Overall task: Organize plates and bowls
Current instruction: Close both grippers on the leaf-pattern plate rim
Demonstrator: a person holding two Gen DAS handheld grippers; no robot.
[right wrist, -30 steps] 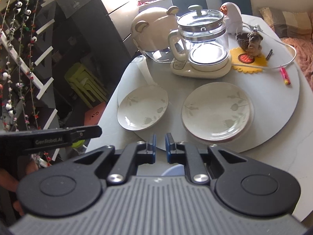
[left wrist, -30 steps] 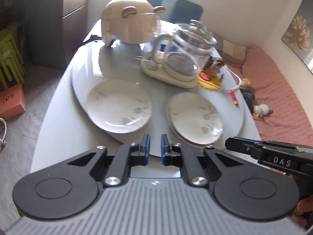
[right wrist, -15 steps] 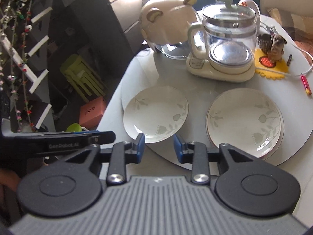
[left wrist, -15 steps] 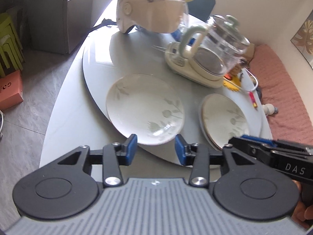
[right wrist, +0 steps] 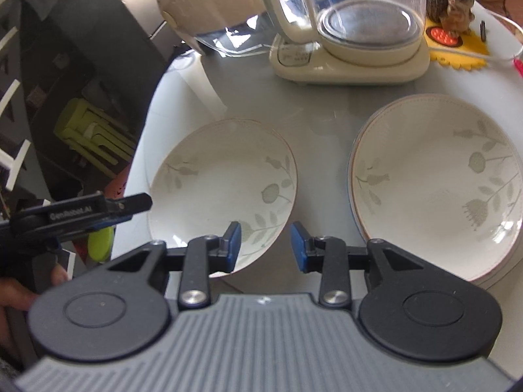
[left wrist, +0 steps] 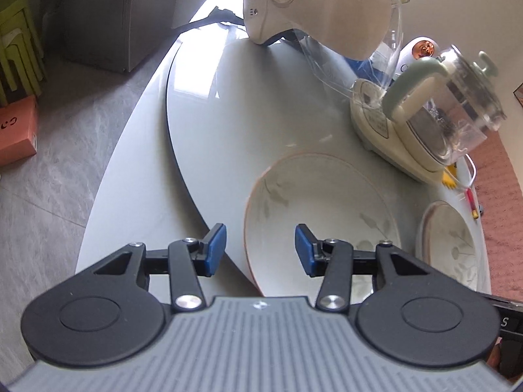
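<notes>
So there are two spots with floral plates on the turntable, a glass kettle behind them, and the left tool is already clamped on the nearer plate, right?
Not quite. The left tool is open, its blue fingers either side of the near plate's edge without pressing on it, as the left wrist view shows. The other plates, the turntable and the glass kettle are as you say.

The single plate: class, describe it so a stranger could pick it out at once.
Start at the glass kettle on its cream base. Two floral dishes lie before it; the single plate is the left one, nearer the table edge. Its neighbour, the stack of plates, shows extra rims beneath.
</notes>
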